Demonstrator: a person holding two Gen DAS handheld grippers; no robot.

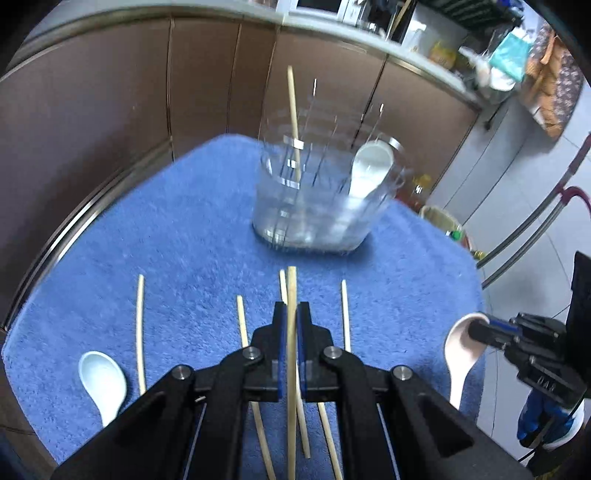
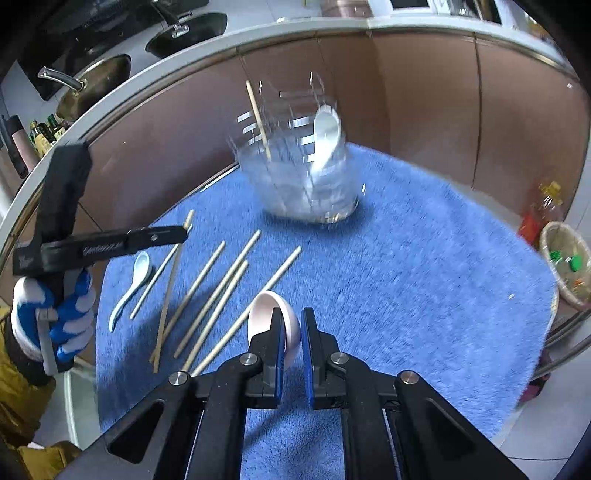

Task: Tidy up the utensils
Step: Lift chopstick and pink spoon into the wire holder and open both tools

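Left gripper [image 1: 291, 317] clamps a chopstick [image 1: 291, 291]; right gripper [image 2: 293, 325] grips a pink spoon [image 2: 266, 314]. Wire holder [image 1: 325, 195] stands near blue towel's [image 1: 184, 229] far edge

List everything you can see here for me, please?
Towel: one, blue, covering the table.
Holder: one, clear, far end of the towel.
Loose chopsticks: five, pale wood, lying on the towel.
Standing chopstick: one, pale wood, in the holder.
White spoons: two, one in the holder, one on the towel.
Pans: two, dark, on the counter behind.
Left gripper: black, shut on a held chopstick.
Right gripper: black, shut on a pinkish spoon.
Gloved hand: blue and white.
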